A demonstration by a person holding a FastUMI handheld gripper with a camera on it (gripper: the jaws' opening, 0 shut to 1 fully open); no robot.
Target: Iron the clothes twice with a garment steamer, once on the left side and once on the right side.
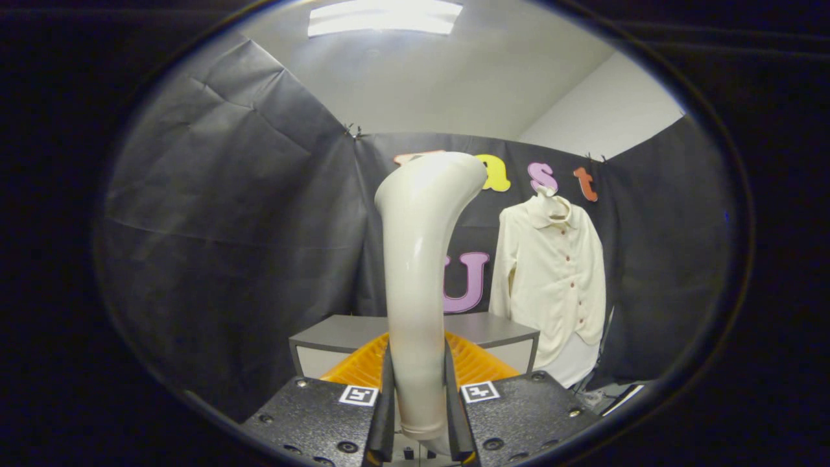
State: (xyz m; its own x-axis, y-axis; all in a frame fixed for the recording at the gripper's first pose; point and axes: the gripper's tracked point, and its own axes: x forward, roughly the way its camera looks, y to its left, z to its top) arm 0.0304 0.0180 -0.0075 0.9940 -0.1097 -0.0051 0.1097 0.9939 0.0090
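My gripper (419, 389) is shut on the handle of a cream-white garment steamer (418, 259), which stands upright between the fingers with its head bent to the right at the top. A cream button-up shirt (551, 272) hangs against the booth's back wall, beyond the fingers and to the right of the steamer. The steamer's head is well short of the shirt and does not touch it.
A grey table (493, 331) stands beyond the fingers below the shirt. An orange ribbed tray or rack (476, 363) lies just ahead of the fingers, partly hidden by the steamer. Black cloth walls close the booth on the left, back and right.
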